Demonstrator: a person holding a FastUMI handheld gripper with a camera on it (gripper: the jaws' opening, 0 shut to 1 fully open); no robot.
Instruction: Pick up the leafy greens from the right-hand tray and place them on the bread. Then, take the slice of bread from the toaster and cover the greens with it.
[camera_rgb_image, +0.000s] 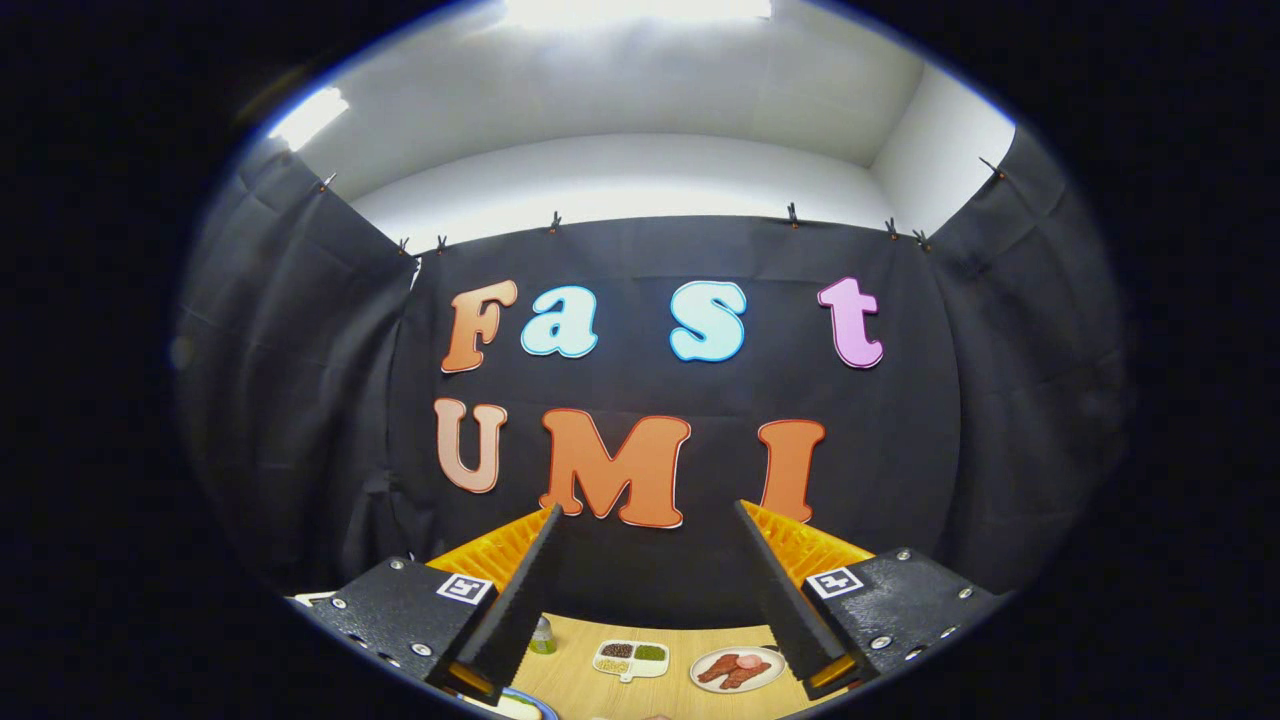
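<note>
Gripper (648, 590) fingers spread wide, grasping nothing, raised above the counter (580, 680). Beyond them: divided tray (631, 659), plate of meat (737, 669).

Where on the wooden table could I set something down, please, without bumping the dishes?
Bare wood lies ahead of the open, empty claw, between the divided tray and the dark back wall. It is crowded nearer: the small green bottle, the tray and the plate of meat sit close together.
</note>
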